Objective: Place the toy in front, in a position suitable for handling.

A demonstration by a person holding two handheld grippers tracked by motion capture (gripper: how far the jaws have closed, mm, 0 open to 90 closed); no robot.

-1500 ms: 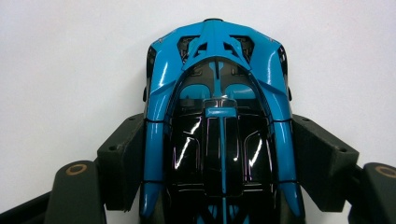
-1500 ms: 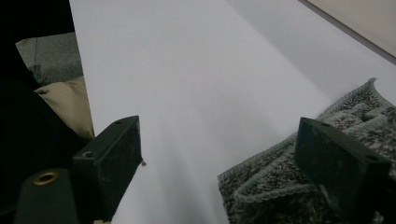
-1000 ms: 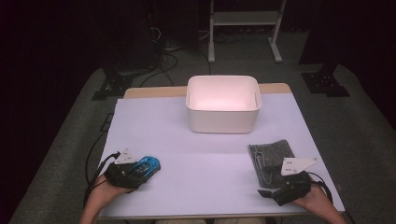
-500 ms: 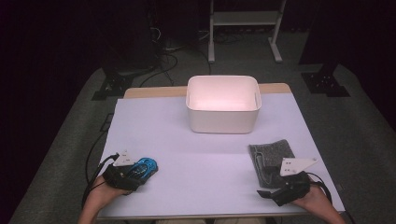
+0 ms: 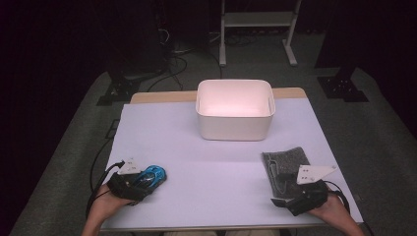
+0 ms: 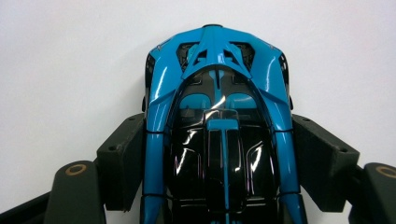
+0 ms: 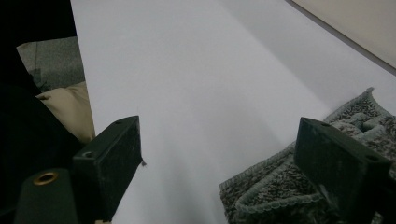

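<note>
Left gripper point(image 6: 219, 186) jaws just closed around blue toy car point(image 6: 218, 116), white bin point(image 5: 235, 109) empty

right gripper over the near table edge

the right gripper point(image 7: 219, 154) held its two black jaws wide apart above the pale white table surface point(image 7: 201, 93); the grey looped-pile folded cloth point(image 7: 280, 186) lay at the right-hand jaw, nothing gripped between them.

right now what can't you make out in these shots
- Toy car: tail cut off by the bottom edge, left claw view.
- Toy car's wheels: hidden beneath its body, same view.
- Grey cloth: near end hidden by the right claw, high view.
- White bin: floor washed out by glare.
</note>
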